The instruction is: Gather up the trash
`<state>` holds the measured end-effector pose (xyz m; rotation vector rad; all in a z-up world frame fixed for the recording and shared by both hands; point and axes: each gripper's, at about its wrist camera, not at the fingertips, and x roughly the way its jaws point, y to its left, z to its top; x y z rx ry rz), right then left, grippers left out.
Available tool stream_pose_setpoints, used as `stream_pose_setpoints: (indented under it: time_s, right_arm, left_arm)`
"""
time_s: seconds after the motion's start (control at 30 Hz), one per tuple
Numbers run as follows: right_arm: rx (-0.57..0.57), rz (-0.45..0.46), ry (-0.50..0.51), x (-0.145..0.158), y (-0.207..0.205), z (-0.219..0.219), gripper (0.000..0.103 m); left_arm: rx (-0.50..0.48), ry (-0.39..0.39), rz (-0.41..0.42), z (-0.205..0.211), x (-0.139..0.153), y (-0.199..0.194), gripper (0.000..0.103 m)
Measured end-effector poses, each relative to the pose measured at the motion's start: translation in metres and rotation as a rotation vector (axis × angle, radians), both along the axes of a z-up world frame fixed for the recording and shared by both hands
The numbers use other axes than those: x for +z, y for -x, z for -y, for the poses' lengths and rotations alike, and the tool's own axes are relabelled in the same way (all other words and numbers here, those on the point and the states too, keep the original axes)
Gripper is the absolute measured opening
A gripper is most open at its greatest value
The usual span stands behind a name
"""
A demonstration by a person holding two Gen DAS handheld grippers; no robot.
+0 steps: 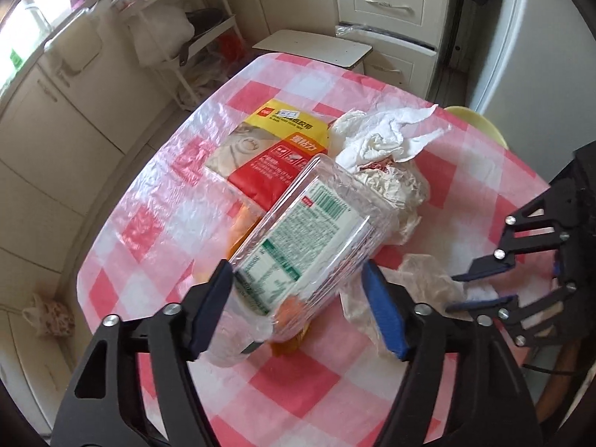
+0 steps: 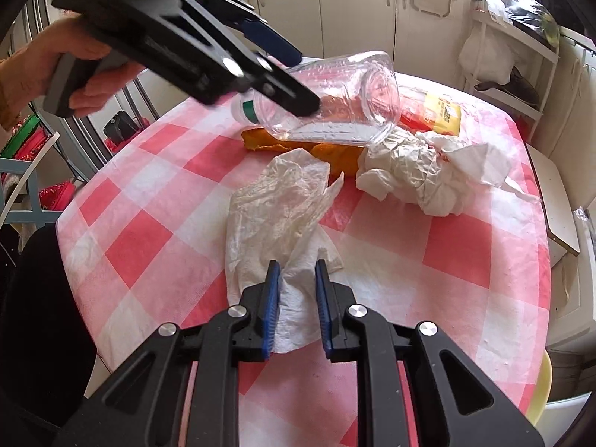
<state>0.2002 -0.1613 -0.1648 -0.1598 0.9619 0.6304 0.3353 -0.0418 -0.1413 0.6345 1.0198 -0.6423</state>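
Lying mid-table: jar (image 1: 313, 238), green-white label, print illegible.
Left gripper (image 1: 298, 298): straddling jar, contact unclear.
Right gripper (image 2: 296, 298): pinching tissue (image 2: 294, 313), near edge.
Packet (image 1: 268, 152): yellow-red, writing blurred.

A home kitchen: cream cabinets (image 1: 56, 119) and drawers (image 1: 387, 3), a white fridge (image 1: 529, 44), a pan rack (image 1: 208, 33), a checked-cloth desk (image 1: 298, 380).

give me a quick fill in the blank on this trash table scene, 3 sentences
1. The left tongs hold a clear plastic ____ above the table.
2. The right tongs pinch a crumpled white ____.
3. The tablecloth is checked white and ____.

Missing words: bottle; tissue; pink
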Motion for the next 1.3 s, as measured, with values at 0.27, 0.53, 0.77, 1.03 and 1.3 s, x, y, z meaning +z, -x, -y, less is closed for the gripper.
stream_pose_setpoints:
  time_s: [0.27,0.53,0.77,1.03,1.3]
  right_arm:
    - [-0.007,-0.004,-0.003,0.0,-0.003,0.008,0.019]
    - [-0.015,0.009,-0.016,0.006,0.0,0.012,0.04]
    - [-0.014,0.029,-0.048,0.007,0.002,0.011,0.056]
    - [0.009,-0.001,-0.049,0.0,-0.001,0.004,0.06]
    - [0.075,-0.006,-0.055,0.0,0.008,-0.009,0.075]
  left_arm:
    - [0.096,-0.04,-0.133,0.001,-0.005,-0.015,0.066]
    - [0.148,0.0,-0.277,-0.019,-0.009,0.009,0.061]
    - [0.305,0.202,-0.246,-0.032,-0.016,-0.003,0.073]
    - [0.4,0.351,-0.267,-0.044,-0.028,-0.006,0.074]
    - [0.35,0.228,-0.183,-0.016,-0.029,0.0,0.083]
